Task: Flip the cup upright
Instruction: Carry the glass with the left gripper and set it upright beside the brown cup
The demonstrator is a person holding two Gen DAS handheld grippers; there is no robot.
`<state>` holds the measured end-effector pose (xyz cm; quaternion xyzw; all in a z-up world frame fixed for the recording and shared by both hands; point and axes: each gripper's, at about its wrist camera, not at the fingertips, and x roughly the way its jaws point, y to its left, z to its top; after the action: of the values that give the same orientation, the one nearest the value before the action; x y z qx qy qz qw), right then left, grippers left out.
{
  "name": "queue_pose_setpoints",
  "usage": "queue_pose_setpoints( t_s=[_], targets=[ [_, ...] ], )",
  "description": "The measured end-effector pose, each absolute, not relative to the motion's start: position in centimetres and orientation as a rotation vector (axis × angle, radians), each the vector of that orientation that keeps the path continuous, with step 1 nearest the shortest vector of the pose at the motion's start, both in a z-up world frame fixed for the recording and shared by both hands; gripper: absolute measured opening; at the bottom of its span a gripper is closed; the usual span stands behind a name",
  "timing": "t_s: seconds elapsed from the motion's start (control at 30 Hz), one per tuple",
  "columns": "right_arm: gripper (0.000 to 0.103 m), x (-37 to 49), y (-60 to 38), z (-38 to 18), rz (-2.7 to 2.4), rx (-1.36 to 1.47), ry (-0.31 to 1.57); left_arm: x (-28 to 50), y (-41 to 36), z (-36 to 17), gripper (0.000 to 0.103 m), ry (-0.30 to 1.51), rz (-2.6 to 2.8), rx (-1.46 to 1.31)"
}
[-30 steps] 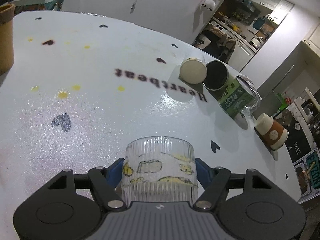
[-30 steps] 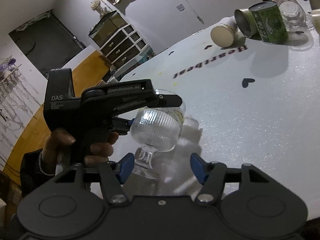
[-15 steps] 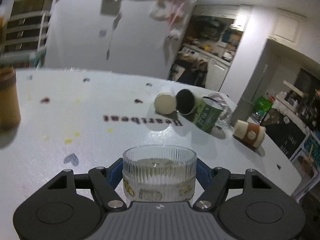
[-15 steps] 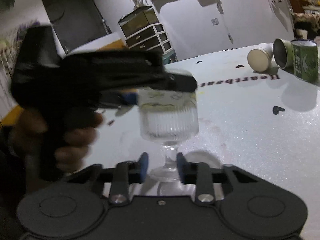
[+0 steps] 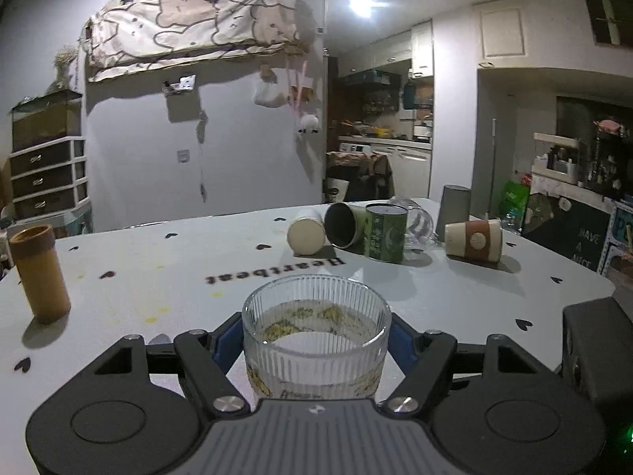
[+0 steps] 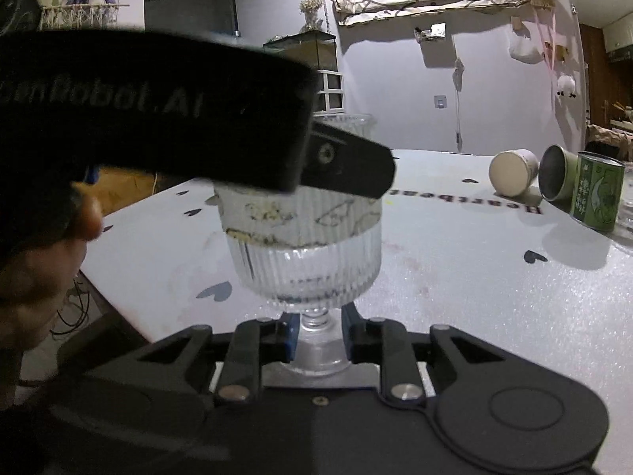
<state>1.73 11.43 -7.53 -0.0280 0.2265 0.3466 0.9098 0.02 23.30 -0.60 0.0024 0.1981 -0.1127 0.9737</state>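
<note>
A ribbed clear glass goblet point(image 5: 316, 340) with a yellow printed band stands upright, mouth up, over the white table point(image 5: 158, 273). My left gripper point(image 5: 316, 340) is shut on its bowl from both sides. In the right wrist view the goblet point(image 6: 304, 253) shows its stem and foot, and my right gripper point(image 6: 316, 332) is shut on the stem just above the foot. The left gripper's black body point(image 6: 158, 118) crosses in front of the bowl's upper part there.
A tan cylinder cup point(image 5: 37, 273) stands at the left. At the far right of the table lie a cream cup point(image 5: 306, 233), a dark-mouthed green cup point(image 5: 344, 223), a glass point(image 5: 419, 223) and a banded paper cup point(image 5: 474, 239); a green can point(image 5: 385, 231) and grey tumbler point(image 5: 455, 206) stand there.
The goblet has turned from tilted to upright. My right gripper closed from open onto its stem. The left gripper kept hold of the bowl and levelled out.
</note>
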Motion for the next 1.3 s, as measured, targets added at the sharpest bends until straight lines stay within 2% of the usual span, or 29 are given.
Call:
queue_pose_setpoints(
  t_s=[0.23, 0.3, 0.37, 0.8, 1.3],
  targets=[
    [0.027, 1.5, 11.3, -7.6, 0.712, -0.051, 0.434, 1.5, 24.7, -0.3, 0.074, 0.422, -0.247, -0.056],
    [0.037, 1.0, 10.8, -7.1, 0.718, -0.037, 0.395, 3.0, 25.8, 0.0, 0.074, 0.445, -0.227, -0.096],
    [0.042, 0.6, 10.3, -6.7, 0.714, -0.027, 0.363, 4.7, 26.9, 0.1, 0.074, 0.454, -0.179, -0.110],
    [0.044, 1.1, 9.6, -6.7, 0.672, -0.005, 0.379, 15.7, 35.1, 1.2, 0.073, 0.399, 0.170, -0.122],
    [0.044, 1.1, 9.3, -7.0, 0.665, -0.015, 0.392, 22.1, 39.7, 0.9, 0.074, 0.386, 0.364, -0.079]
  ],
)
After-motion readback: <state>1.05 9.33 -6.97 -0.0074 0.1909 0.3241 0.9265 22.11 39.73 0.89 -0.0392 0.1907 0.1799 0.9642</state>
